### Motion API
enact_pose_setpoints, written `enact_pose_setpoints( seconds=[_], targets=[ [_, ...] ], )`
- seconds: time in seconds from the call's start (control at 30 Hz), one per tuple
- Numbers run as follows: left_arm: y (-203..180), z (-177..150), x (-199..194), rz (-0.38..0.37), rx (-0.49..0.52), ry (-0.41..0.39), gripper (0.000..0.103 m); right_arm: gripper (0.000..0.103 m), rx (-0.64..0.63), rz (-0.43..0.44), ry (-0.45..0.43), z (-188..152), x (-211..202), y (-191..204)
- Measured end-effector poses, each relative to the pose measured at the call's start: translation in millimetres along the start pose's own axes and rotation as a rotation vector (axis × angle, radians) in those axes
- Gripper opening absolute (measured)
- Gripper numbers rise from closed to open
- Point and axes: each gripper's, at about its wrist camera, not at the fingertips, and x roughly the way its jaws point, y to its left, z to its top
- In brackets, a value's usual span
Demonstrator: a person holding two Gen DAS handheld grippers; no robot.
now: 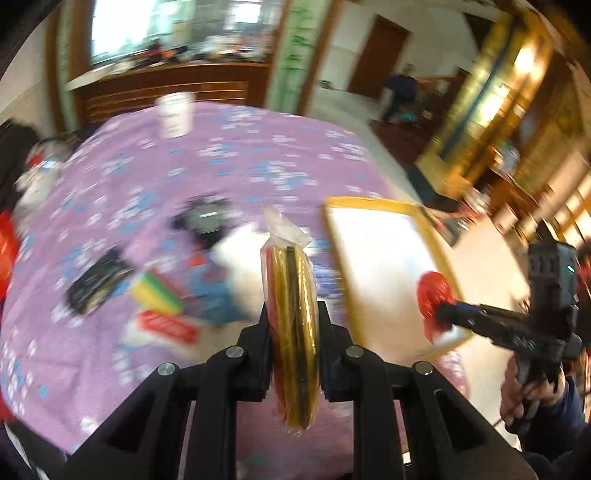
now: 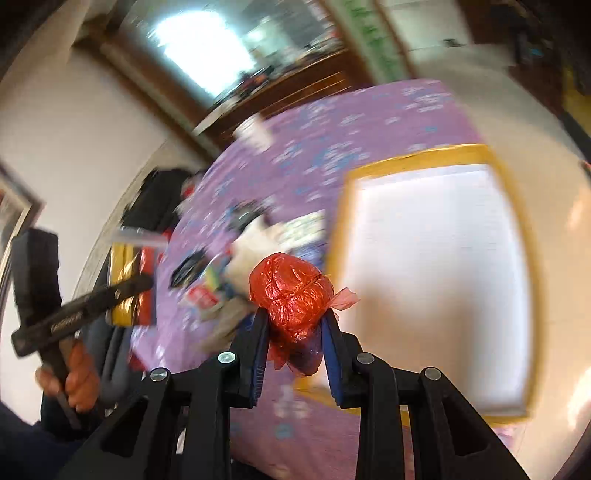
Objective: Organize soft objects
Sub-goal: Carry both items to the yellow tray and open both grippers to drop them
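- Left tool (image 1: 293, 325) clenched on a flat clear-wrapped pack of gold and red material (image 1: 293, 314), held edge-on, upright, above the near part of the purple floral cloth (image 1: 240, 155).
- Right tool (image 2: 293, 325) clenched on a crumpled red plastic bundle (image 2: 291, 291), raised over the near left corner of a yellow-rimmed white tray (image 2: 428, 155); same bundle (image 1: 434, 295) seen from the left view at the tray's near edge (image 1: 369, 201).
- Purple cloth with blue and white flowers covering the surface; whether a table or a bed lies beneath, impossible to tell.
- Tray lying flat on the right part of the cloth, inside bare white where visible.
- Scattered on the cloth left of the tray, blurred: a white soft heap (image 1: 243, 243), a blue piece (image 1: 214, 295), a yellow-green striped item (image 1: 159, 295), a red flat packet (image 1: 168, 326), a dark flat packet (image 1: 98, 280), a dark lump (image 1: 205, 218).
- Farther off, a white cup-like container (image 1: 175, 114) standing near the cloth's far edge.
- Beyond, a wooden cabinet (image 1: 166, 88) with clutter under a bright window (image 1: 184, 22), pale walls, a brown door (image 1: 380, 55), a blurred figure (image 1: 400, 88) near it.
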Motion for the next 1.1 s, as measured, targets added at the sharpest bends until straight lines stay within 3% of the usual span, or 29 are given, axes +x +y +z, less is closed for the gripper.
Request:
enact_pose_setpoints(
  seconds=[0.23,0.43,0.53,0.77,1.1],
  targets=[
    [-103,36,42,-0.096,0.140,0.040,0.019,0.030,0.128,-0.039,-0.078,24,-39,-51],
    [-137,75,87,-0.140,0.211,0.039,0.019,0.030,0.182,-0.102,-0.103,70,-29,-70],
    [-134,89,123,-0.156,0.196,0.074,0.019,0.030,0.172,-0.200,-0.100,98,-6,-77],
    [-113,97,211,-0.124,0.134,0.209,0.019,0.030,0.196,-0.249,-0.022,121,56,-98],
    [-100,97,259,-0.096,0.094,0.254,0.019,0.030,0.215,-0.318,0.056,128,113,-131]
  ],
)
